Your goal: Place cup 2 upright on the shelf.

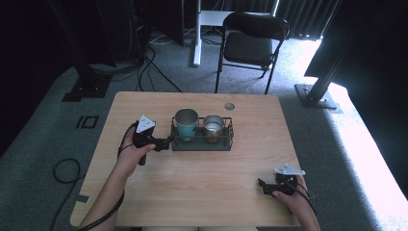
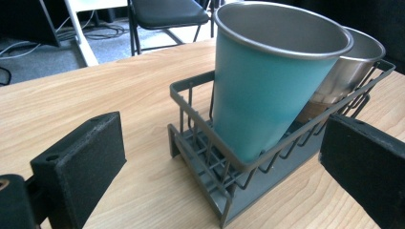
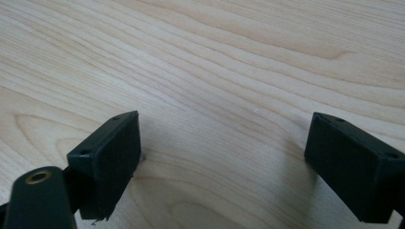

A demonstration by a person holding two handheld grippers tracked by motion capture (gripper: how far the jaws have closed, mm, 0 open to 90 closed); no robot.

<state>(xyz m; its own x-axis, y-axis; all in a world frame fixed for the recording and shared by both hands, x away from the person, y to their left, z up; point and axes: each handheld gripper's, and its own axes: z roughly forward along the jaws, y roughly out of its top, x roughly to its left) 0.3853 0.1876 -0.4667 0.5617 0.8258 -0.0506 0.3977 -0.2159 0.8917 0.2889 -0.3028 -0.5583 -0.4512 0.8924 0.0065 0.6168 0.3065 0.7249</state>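
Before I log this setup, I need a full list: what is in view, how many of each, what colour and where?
Table: one, light wood, centre of the high view.
Wire rack: one, dark grey, on the table's middle, far half.
Teal cup: one, teal with a metal inside, upright in the rack's left end.
Steel cup: one, silver, in the rack's right end beside the teal cup.
Folding chair: one, black, on the carpet beyond the table.
Cables: several, black, on the floor at far left.
Left gripper: one, black, fingers open at the rack's left end.
Right gripper: one, black, fingers open, low over the table's near right.
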